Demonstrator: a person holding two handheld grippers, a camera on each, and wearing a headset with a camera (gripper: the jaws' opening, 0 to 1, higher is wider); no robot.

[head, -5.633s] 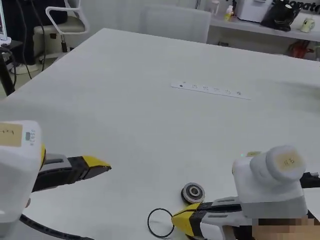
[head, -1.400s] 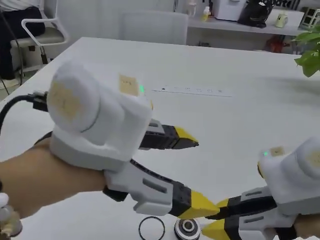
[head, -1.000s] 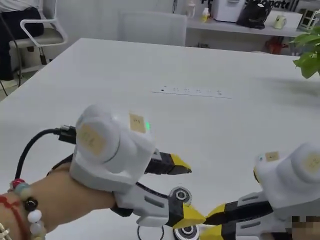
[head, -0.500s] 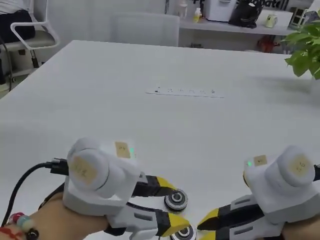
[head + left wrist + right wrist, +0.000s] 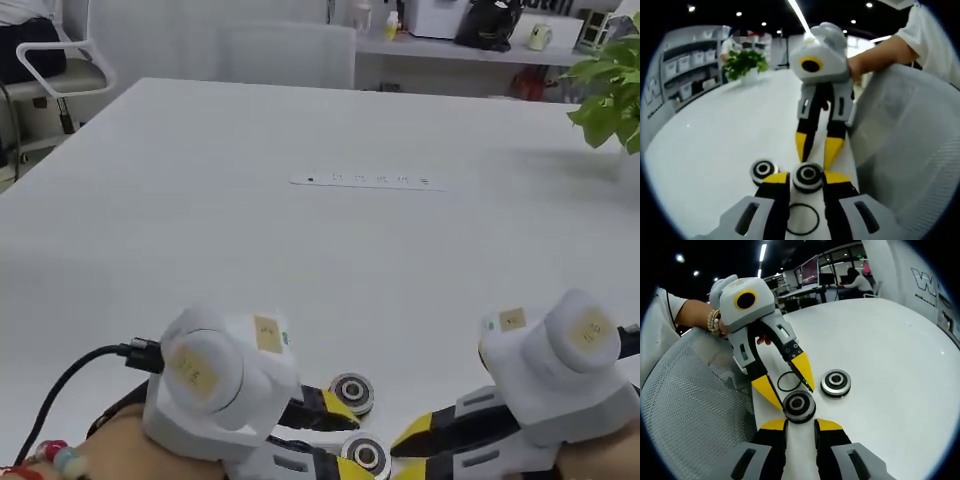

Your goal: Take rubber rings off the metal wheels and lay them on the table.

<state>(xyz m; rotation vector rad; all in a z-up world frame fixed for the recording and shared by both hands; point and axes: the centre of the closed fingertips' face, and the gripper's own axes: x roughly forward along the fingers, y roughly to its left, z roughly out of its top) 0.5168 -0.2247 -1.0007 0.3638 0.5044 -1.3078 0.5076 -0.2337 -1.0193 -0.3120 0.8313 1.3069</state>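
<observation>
"W" on the wall (image 5: pixel 901 266)

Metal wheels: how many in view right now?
2. One wheel sits between the left gripper's jaw tips at the near table edge. The second wheel lies flat on the table just beside it. The grippers may hide more.

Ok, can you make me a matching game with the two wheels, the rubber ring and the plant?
1 nearer wheel
2 farther wheel
3 rubber ring
4 plant

A thin, black, flat on the table
B green, far right
C between the left gripper's yellow tips
D thick, flat on the table, outside the jaws

Pairs: 1-C, 2-D, 3-A, 4-B
</observation>
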